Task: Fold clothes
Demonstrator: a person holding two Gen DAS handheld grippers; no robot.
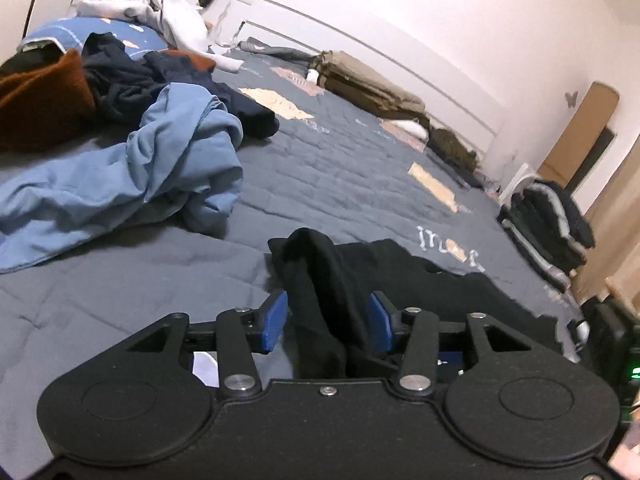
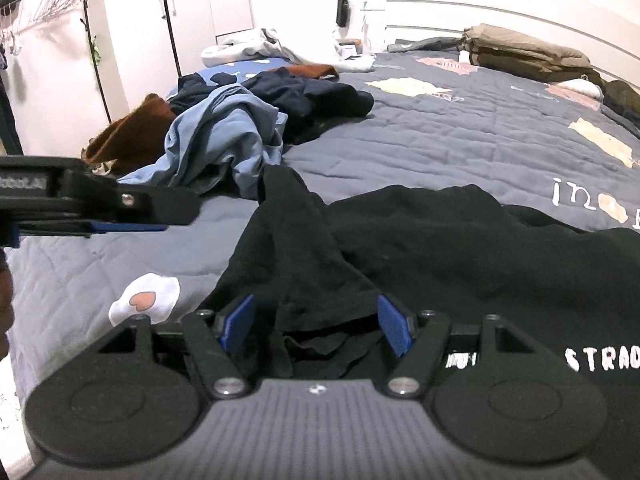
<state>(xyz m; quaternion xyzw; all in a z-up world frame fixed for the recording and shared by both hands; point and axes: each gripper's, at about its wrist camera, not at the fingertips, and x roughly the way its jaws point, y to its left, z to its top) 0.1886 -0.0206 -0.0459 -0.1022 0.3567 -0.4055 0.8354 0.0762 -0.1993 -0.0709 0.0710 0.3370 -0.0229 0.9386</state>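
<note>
A: The black T-shirt [image 2: 420,248] is seen spread on the grey-blue quilt [image 1: 328,160], near the front edge, white lettering showing at its lower right. A raised ridge of its fabric is framed by the left gripper [image 1: 328,322], jaws apart, the blue pads clear of the cloth on both sides.

B: And the right gripper [image 2: 316,324] is held wide as well; a bunched fold stands between its pads, but no pinch can be made out. Nothing is clamped by either tool.

A: So the step in hand is judged to be a regrasp. A clean hold is best taken on a hem or sleeve edge, not on a loose hump, or the layers will be dragged unevenly.

B: Agreed. The fabric should be seated deep between the pads before they are closed, and both grips set on one straight edge so the fold line is kept true.

A: The crumpled light blue garment [image 1: 132,168] lies just beyond; the lift should be kept low and short so that pile is not snagged.

B: Wrinkles ought to be smoothed flat before anything is folded over.
</note>
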